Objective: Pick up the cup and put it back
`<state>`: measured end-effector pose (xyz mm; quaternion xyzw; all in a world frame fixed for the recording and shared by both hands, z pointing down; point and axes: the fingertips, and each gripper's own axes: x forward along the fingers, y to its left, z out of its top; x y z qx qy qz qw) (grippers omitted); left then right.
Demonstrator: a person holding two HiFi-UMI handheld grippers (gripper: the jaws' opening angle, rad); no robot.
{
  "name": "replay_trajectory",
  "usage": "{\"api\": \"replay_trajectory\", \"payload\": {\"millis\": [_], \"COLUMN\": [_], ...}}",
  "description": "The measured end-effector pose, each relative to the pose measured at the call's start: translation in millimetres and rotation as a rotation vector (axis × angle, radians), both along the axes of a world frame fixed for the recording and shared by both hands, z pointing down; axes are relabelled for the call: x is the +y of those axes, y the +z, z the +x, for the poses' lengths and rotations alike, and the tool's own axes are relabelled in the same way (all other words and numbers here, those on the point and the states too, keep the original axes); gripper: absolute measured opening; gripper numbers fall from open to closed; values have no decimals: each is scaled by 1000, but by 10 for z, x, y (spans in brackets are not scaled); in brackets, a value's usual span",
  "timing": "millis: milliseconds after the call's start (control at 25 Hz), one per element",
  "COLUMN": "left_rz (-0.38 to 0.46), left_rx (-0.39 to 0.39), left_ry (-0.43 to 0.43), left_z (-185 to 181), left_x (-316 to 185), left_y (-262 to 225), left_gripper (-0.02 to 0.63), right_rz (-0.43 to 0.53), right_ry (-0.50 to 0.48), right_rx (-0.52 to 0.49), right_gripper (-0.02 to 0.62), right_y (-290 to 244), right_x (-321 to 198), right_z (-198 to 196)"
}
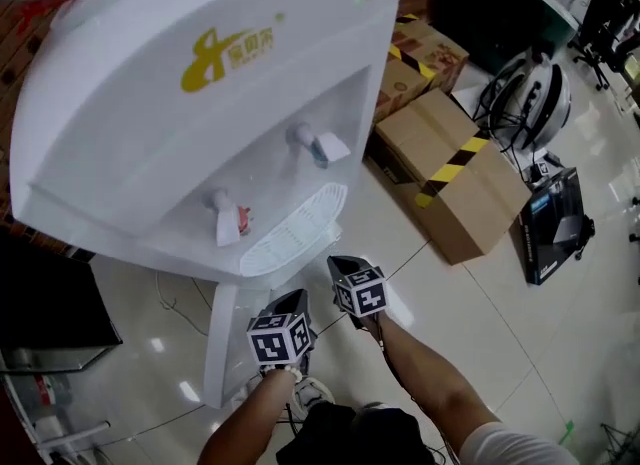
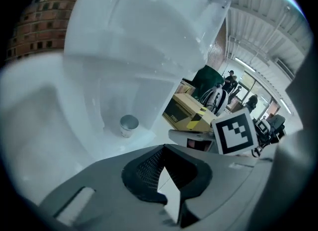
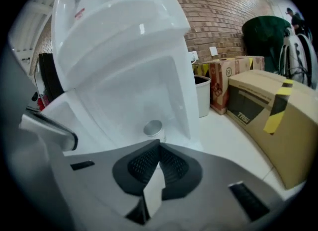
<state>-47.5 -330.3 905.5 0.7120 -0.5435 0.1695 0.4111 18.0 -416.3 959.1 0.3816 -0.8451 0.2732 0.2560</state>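
Water dispenser (image 1: 200,103) is standing against the brick wall. Left gripper (image 2: 166,178) and right gripper (image 3: 155,175) are hovering before it, each with jaws pressing together, gripping nothing. Cup (image 2: 129,124) is sitting upright at the back edge of the dispenser's recess floor.

Cup (image 2: 128,124) in dispenser (image 1: 200,103) recess; cardboard box (image 1: 455,168) right.
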Motion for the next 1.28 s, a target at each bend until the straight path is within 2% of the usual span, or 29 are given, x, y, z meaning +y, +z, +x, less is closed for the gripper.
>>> {"api": "replay_trajectory", "payload": {"millis": [160, 320, 440, 640, 840, 1040, 1160, 1280], "left_rz": [-40, -103, -115, -63, 44, 76, 96, 153], "left_rx": [-43, -8, -1, -58, -128, -87, -45, -49], "left_ry": [-23, -101, -140, -129, -116, -158, -127, -86], "left_z": [65, 194, 270, 422, 512, 421, 412, 318], "left_x": [272, 879, 1258, 1779, 2099, 2407, 2555, 2710], "left_y": [-647, -1432, -2161, -3396, -4425, -4911, -5175, -5477], "left_gripper": [5, 5, 5, 5, 5, 6, 6, 6], "right_rz": [-61, -169, -209, -191, -145, -110, -84, -32], "right_ry": [-36, -112, -125, -152, -222, -181, -149, -105], "right_rx": [51, 118, 116, 111, 51, 23, 29, 9], "right_gripper": [9, 9, 9, 9, 9, 9, 9, 9], "right_y": [-815, -1701, -2482, -3758, -4696, -5312, -5587, -5921], "right_x": [443, 1095, 1471, 2023, 2508, 2866, 3031, 3219], "right_z": [82, 236, 382, 725, 880, 898, 859, 774]}}
